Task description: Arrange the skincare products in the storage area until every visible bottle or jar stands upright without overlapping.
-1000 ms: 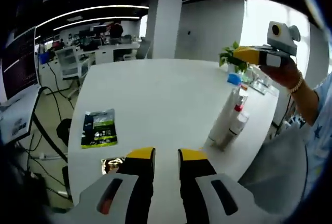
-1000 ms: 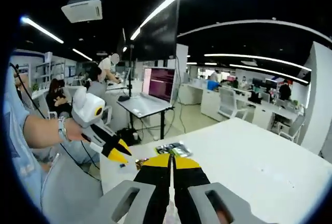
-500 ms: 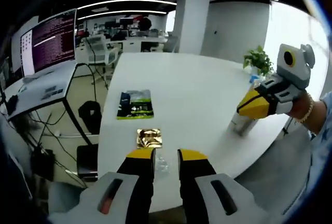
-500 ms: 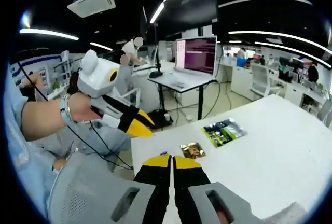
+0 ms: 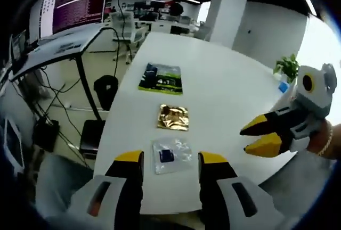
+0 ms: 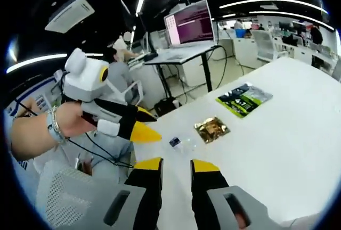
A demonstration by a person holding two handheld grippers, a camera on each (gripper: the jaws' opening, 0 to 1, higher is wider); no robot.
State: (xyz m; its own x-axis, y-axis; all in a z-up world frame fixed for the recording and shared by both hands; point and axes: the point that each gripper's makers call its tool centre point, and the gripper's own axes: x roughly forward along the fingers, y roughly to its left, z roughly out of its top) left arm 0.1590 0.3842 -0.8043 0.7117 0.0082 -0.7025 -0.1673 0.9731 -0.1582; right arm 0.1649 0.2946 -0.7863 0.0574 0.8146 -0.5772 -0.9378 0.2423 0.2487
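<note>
Both grippers' jaws have spread apart since a second ago; left gripper (image 5: 167,159) hovers over a clear plastic sachet (image 5: 171,155), right gripper (image 6: 176,165) nearby

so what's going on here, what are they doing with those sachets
A person holds a gripper in each hand over the near edge of a white table. Both grippers are open and hold nothing. Three sachets lie flat in a row: a clear one nearest the left gripper, then a gold one, then a green one. The right gripper hovers over the table edge, short of the clear sachet. Nothing has been picked up yet.
</note>
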